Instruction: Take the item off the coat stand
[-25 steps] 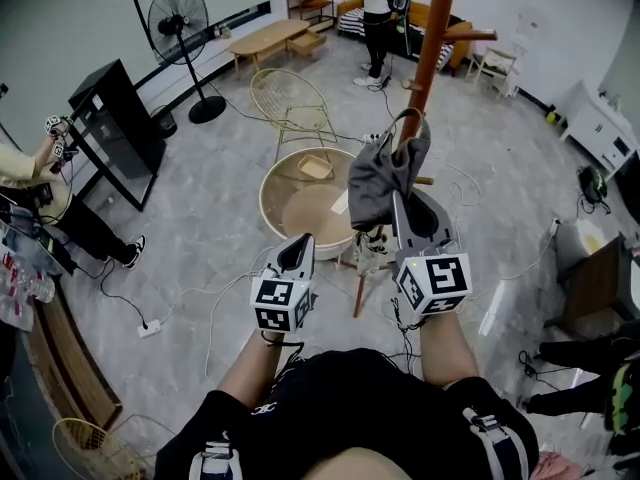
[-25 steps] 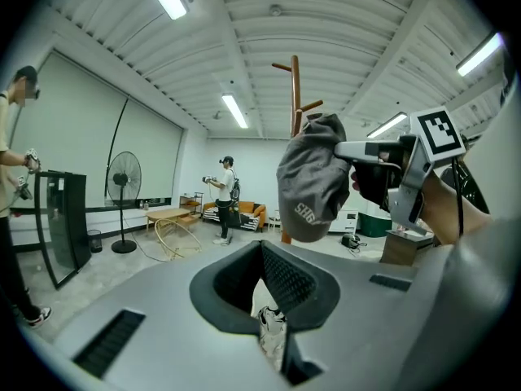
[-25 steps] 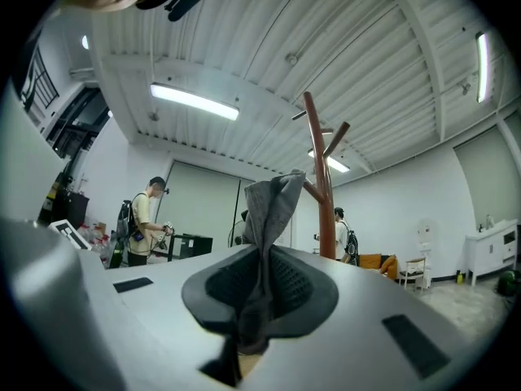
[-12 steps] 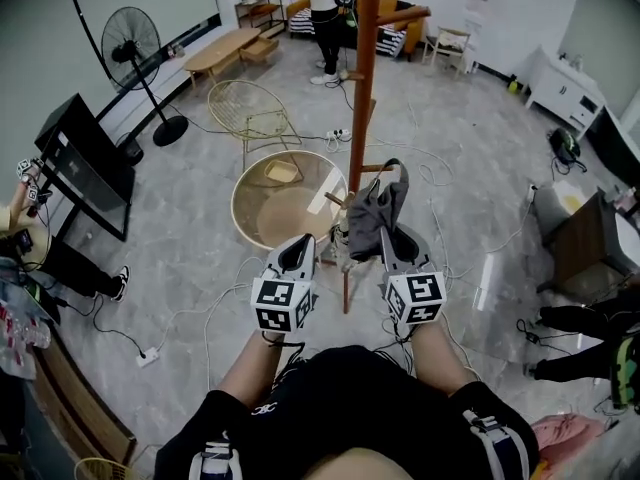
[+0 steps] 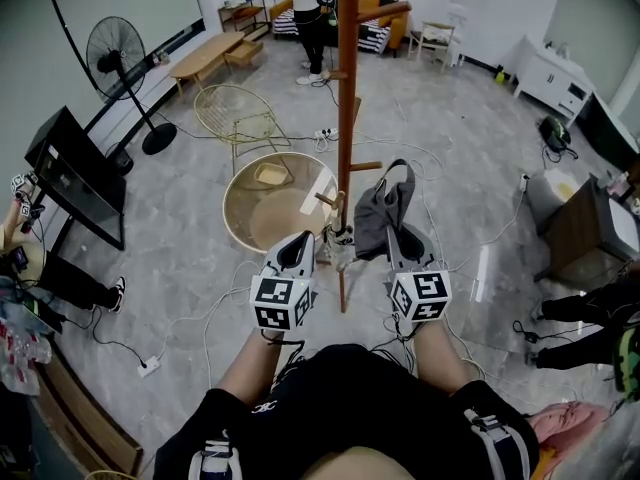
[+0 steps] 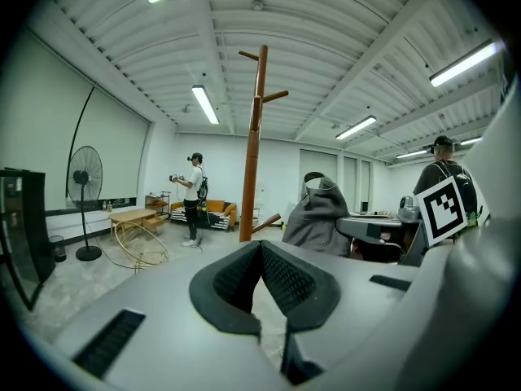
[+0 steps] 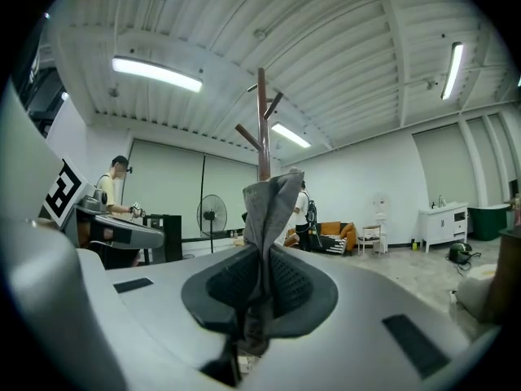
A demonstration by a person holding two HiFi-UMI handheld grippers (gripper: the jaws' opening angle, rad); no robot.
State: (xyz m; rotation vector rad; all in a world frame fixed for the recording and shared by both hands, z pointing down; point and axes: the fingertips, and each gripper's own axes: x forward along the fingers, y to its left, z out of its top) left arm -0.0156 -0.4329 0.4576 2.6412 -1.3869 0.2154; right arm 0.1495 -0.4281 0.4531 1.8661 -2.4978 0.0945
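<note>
A grey fabric item (image 5: pixel 378 213) is clamped between the jaws of the right gripper (image 5: pixel 390 238). In the right gripper view the cloth (image 7: pixel 264 210) is seen pinched between the two dark pads and stands up above them. The item is held just to the right of the brown pole of the coat stand (image 5: pixel 347 88), near a short lower peg. Whether the peg is touched cannot be told. The left gripper (image 5: pixel 300 240) is held to the left of the pole, and its jaws are brought together with nothing between them. A round table (image 5: pixel 235 193) is seen on the floor to the far left of the stand.
</note>
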